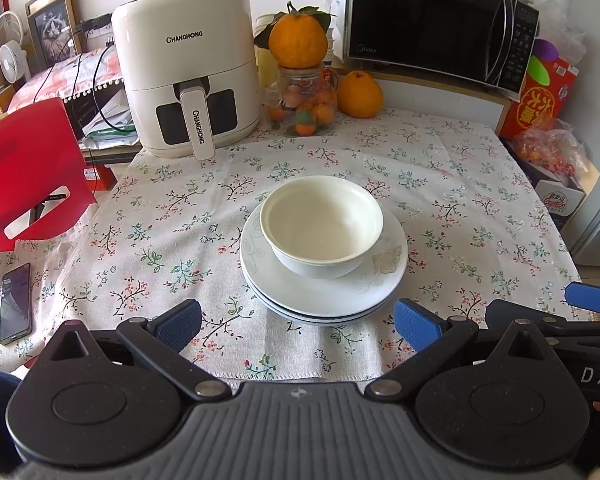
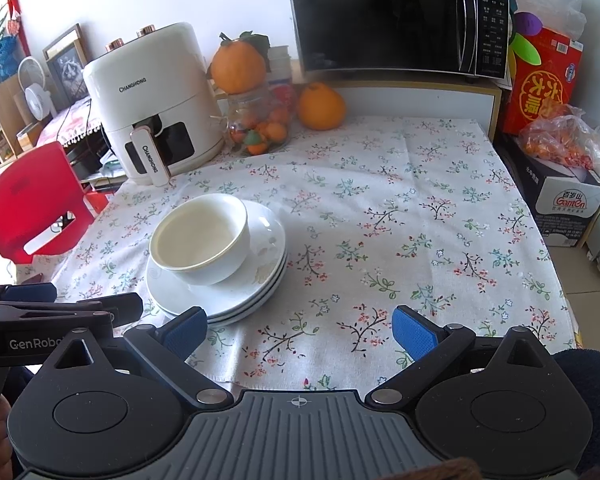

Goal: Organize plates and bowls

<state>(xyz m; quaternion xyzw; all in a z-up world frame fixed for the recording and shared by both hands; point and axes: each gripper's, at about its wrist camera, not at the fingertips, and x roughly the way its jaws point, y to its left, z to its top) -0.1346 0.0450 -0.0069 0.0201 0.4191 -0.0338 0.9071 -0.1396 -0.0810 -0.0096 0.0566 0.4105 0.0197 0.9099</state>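
Occluded: lower plates (image 1: 324, 314) show rims only beneath top plate (image 1: 300, 280) | Cropped: microwave (image 1: 440, 20) top, red chair (image 1: 24, 168) left side | Illegible: microwave panel (image 2: 492, 28) labels

We see an air fryer (image 1: 188, 80), a fruit jar (image 1: 304, 100), an orange (image 1: 359, 94), a microwave (image 1: 436, 20), a red chair (image 1: 24, 168) and a phone (image 1: 15, 304) around the desk (image 1: 460, 200).

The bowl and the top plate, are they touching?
Touching. In the left wrist view the bowl stands directly on the top plate, with no gap beneath its base.
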